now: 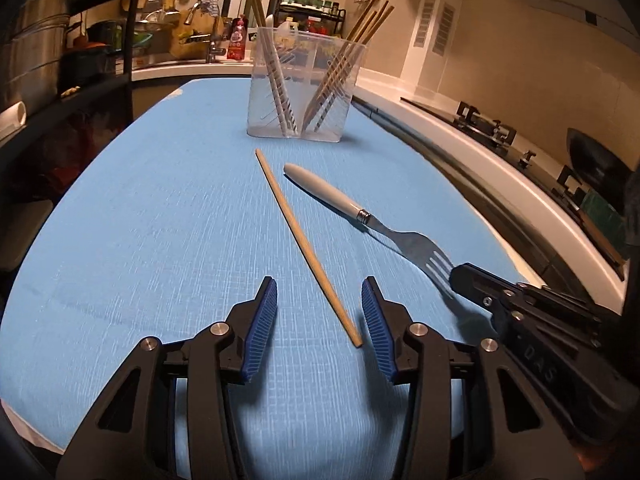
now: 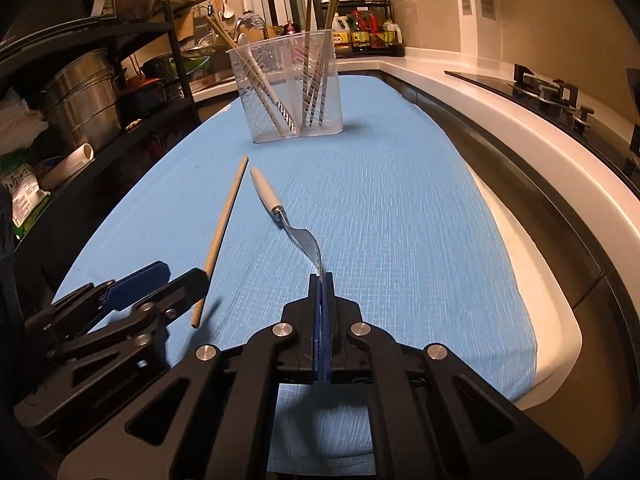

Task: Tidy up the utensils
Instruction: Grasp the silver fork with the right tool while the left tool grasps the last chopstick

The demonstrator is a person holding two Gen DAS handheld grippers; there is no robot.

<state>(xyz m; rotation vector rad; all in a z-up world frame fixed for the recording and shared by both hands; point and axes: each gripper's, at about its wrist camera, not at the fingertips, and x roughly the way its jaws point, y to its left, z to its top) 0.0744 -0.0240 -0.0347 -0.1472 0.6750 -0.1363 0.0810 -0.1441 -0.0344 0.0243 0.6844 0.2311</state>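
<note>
right gripper (image 2: pixel 321 280) clamped on the tines of the white-handled fork (image 2: pixel 280 216), handle resting on the blue-clothed counter (image 2: pixel 400 208). left gripper (image 1: pixel 320 320) half open, straddling the loose chopstick (image 1: pixel 304 248), not gripping. lift fork level, then tip it into the clear divided holder (image 2: pixel 286 88).

Home kitchen: sink faucet (image 1: pixel 208 28), stove (image 1: pixel 492 128), condiment rack (image 2: pixel 366 32).

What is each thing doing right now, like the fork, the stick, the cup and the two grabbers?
Fork: tines pinched, handle end on the cloth.
Chopstick: lying flat on the cloth, not held.
Clear cup: standing upright, chopsticks leaning inside both halves.
Right gripper: shut on the fork's tines.
Left gripper: open, chopstick end between its fingers.
Blue cloth: spread flat.
</note>
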